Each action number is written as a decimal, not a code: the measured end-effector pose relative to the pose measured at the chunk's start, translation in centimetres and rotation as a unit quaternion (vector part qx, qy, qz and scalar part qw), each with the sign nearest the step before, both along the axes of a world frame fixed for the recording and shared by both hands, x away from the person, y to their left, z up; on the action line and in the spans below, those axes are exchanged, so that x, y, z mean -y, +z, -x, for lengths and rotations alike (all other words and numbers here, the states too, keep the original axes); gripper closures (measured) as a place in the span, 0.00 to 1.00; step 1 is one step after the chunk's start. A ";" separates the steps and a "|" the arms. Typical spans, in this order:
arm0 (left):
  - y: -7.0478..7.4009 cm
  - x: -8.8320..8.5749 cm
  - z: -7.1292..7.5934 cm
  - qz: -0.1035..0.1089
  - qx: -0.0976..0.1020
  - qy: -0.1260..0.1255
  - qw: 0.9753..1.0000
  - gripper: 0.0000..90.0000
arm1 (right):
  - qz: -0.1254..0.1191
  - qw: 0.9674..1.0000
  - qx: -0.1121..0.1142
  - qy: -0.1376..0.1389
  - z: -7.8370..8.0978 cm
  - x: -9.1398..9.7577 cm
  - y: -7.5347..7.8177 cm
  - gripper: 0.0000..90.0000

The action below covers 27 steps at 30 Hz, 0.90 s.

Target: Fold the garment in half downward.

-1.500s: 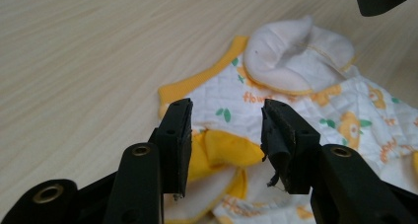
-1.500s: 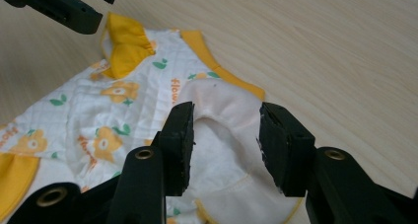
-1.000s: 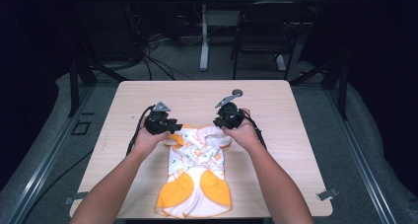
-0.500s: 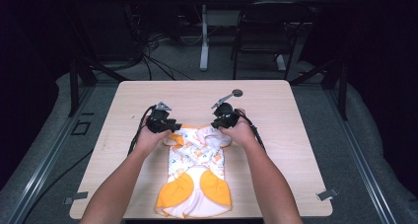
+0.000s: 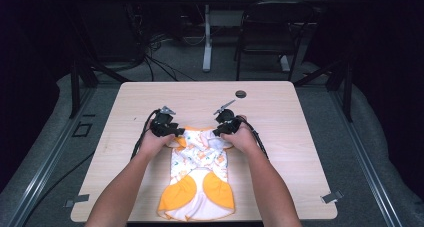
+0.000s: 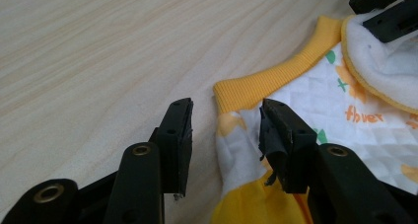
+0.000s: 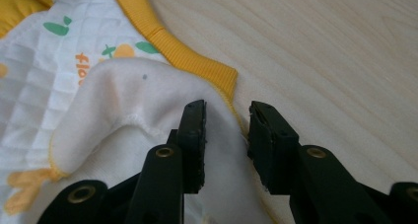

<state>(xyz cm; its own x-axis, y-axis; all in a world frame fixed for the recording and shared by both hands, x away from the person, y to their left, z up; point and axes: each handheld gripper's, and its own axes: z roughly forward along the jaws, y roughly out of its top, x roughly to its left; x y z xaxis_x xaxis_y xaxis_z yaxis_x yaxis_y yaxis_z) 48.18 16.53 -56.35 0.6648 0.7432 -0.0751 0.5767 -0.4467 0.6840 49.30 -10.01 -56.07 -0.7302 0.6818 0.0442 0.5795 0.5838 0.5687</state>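
Garment: small quilted white top, orange cuffs and trim, flat on table.
Left gripper: fingers released, just opening, cloth edge between.
Right gripper: fingers released, just opening, over the white lining.

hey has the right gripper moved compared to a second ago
Yes. In the high view the right gripper sits lower over the garment, and its grey plate has drawn away from the dark round hole in the table. Its fingers have just been opening.

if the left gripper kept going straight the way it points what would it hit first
Most likely the yellow ribbed cuff of the baby garment, just ahead between the open left gripper jaws; depth is hard to judge.
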 end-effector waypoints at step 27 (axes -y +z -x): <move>-1.0 0.1 0.2 0.003 -0.018 -0.010 1.000 0.84 | -0.033 0.999 -0.030 0.000 -0.2 0.2 -0.4 0.88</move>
<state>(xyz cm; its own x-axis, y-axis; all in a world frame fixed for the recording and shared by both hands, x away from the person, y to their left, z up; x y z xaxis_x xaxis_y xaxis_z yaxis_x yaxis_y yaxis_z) 47.97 16.42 -57.37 0.6757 0.7299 -0.1038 0.5926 -0.4540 0.6654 49.50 -10.24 -56.47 -0.7250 0.6757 0.1334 0.6140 0.5463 0.5698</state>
